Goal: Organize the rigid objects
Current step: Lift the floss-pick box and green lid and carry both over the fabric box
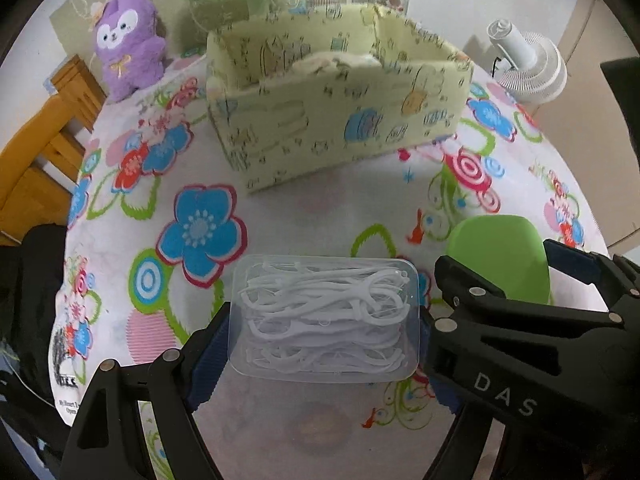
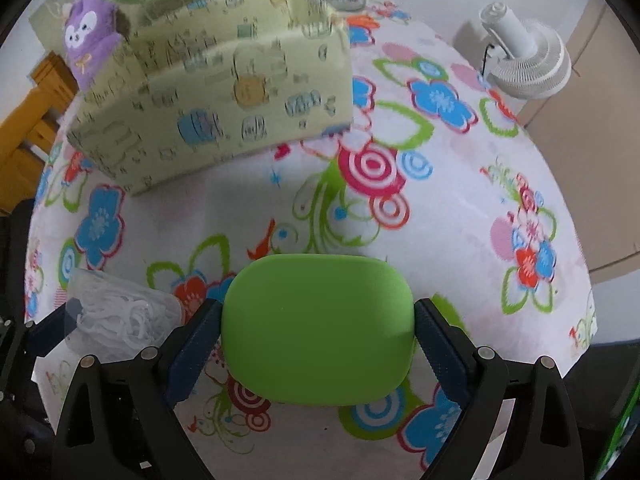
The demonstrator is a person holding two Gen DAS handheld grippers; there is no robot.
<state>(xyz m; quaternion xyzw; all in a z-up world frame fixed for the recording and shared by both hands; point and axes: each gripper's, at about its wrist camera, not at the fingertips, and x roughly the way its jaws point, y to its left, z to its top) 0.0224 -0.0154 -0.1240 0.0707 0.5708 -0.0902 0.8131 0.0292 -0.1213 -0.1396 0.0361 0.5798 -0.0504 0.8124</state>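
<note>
Left hand-held gripper (image 1: 324,354): clamped on clear floss-pick box (image 1: 325,318), held above the floral desk (image 1: 280,208). Right hand-held gripper (image 2: 316,344): clamped on green case (image 2: 318,328). Far: yellow patterned storage box (image 1: 340,120).

On the black arm of the right gripper (image 1: 496,280), seen from your left wrist camera, you can read the white capitals "DAS". Small dark print sits at the near left edge of the flowered cloth (image 1: 68,400) on the tabletop, below a dark emblem, but it is too small and blurred to make out. Your right wrist view shows no legible text.
</note>
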